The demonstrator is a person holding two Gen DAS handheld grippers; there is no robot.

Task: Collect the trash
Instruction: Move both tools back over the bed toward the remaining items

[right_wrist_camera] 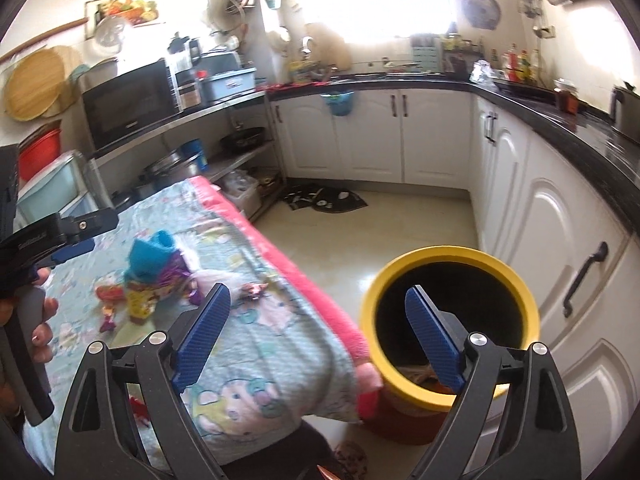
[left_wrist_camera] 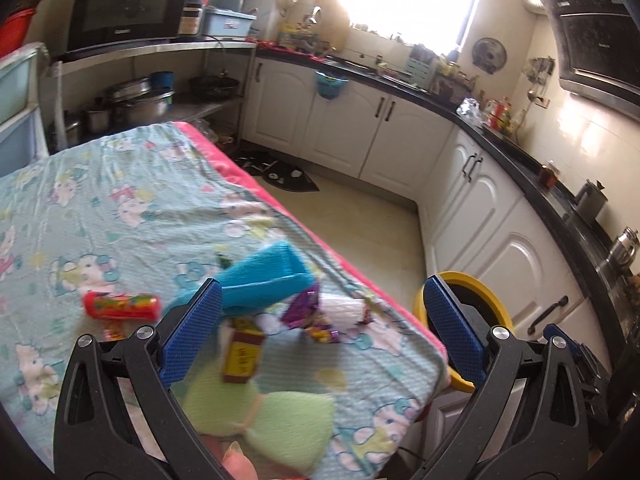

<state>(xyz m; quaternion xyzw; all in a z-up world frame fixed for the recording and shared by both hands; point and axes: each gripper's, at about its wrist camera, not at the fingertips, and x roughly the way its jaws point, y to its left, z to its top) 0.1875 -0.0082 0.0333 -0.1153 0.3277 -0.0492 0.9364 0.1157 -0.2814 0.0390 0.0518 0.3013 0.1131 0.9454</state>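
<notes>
Trash lies on a table covered with a cartoon-print cloth point(left_wrist_camera: 120, 200): a blue packet point(left_wrist_camera: 264, 276), a red tube wrapper point(left_wrist_camera: 120, 304), a brown-and-yellow small box point(left_wrist_camera: 242, 354), purple wrappers point(left_wrist_camera: 308, 312), a white crumpled tissue point(left_wrist_camera: 342, 308) and a pale green cloth-like piece point(left_wrist_camera: 280, 420). My left gripper point(left_wrist_camera: 322, 300) is open and empty just above the pile. A yellow-rimmed bin point(right_wrist_camera: 448, 320) stands on the floor beside the table. My right gripper point(right_wrist_camera: 318, 300) is open and empty, over the table edge and bin. The pile also shows in the right wrist view point(right_wrist_camera: 156, 280).
White kitchen cabinets point(left_wrist_camera: 500, 240) with a black countertop point(left_wrist_camera: 540, 176) run along the right and back. A microwave point(left_wrist_camera: 128, 4) and pots point(left_wrist_camera: 136, 108) sit on shelves beyond the table. A dark mat point(right_wrist_camera: 324, 198) lies on the floor.
</notes>
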